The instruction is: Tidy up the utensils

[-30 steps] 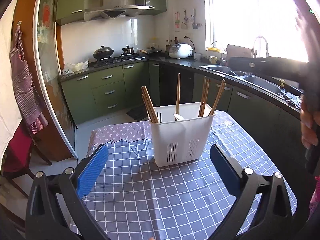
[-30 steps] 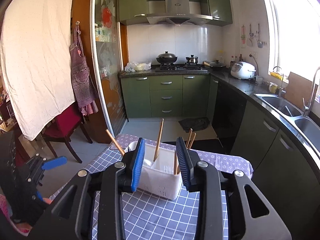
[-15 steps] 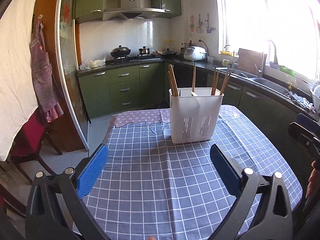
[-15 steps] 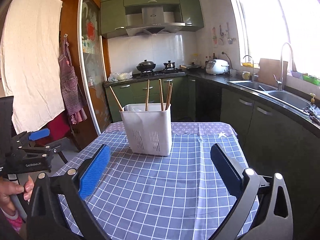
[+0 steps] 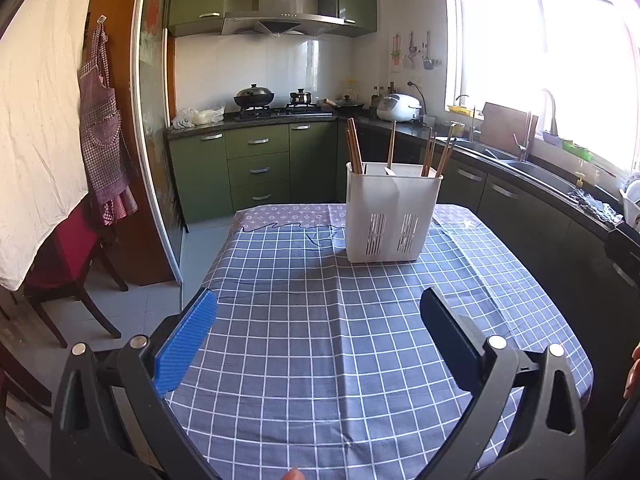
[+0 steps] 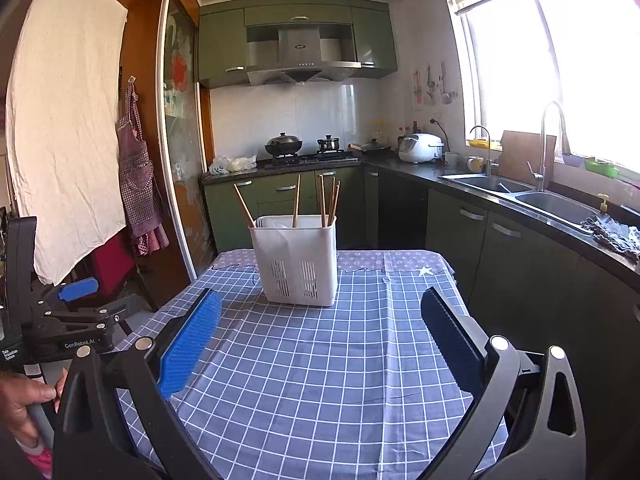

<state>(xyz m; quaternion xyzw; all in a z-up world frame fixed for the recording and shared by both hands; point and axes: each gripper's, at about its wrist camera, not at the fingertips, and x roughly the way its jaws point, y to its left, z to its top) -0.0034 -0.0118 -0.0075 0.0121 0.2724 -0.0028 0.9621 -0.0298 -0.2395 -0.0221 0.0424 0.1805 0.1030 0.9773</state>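
Table, blue checked cloth (image 5: pixel 320 360): white utensil holder (image 5: pixel 394 216) with wooden chopsticks (image 5: pixel 354 146) upright at far end. Left gripper (image 5: pixel 320 336), right gripper (image 6: pixel 320 332): fingers wide apart, empty; the right's were nearly together a second ago. Right view only: "GenRobot.AI" lettering (image 6: pixel 80 344).

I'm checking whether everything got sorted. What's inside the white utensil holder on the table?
Wooden chopsticks stand up out of the white utensil holder, several leaning, and a white piece shows at its rim. The opaque walls hide everything lower inside.
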